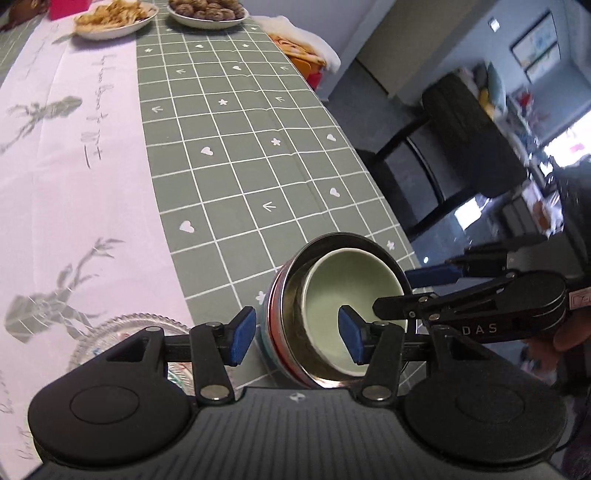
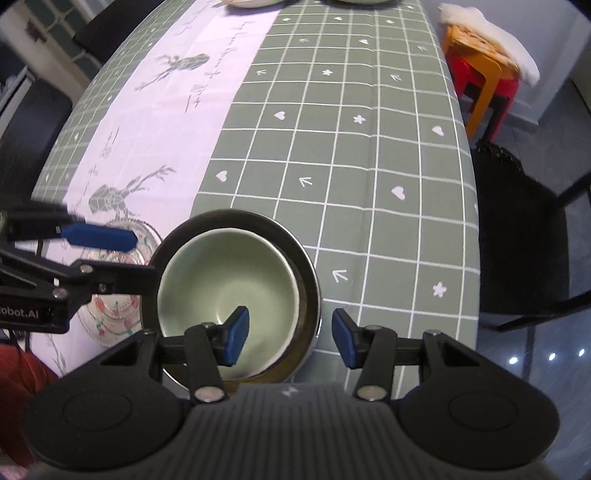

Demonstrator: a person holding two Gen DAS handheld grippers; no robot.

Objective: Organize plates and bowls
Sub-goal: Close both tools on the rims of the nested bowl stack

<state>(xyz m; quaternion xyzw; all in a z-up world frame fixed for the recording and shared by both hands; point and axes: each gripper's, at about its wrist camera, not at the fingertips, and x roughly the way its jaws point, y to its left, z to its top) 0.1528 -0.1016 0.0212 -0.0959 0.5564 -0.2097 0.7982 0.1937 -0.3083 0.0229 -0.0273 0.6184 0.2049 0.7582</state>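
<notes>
A pale green bowl (image 1: 343,291) (image 2: 221,280) sits nested inside a steel bowl with a red band (image 1: 279,317) (image 2: 308,266), near the table's right edge. My left gripper (image 1: 297,338) (image 2: 142,256) is open and straddles the bowls' left wall, one blue pad outside the steel bowl and the other inside the green bowl, neither pressing. My right gripper (image 2: 291,338) (image 1: 406,291) is also open across the right wall, its left pad in the green bowl and its right pad clear of the steel rim. A patterned glass plate (image 1: 122,332) (image 2: 114,306) lies just left of the bowls.
A green checked tablecloth (image 2: 332,147) with a white runner (image 1: 74,166) covers the table. Two plates of food (image 1: 110,18) (image 1: 207,13) stand at the far end. A black chair (image 2: 517,240) and stacked orange and red stools (image 2: 480,77) stand to the right.
</notes>
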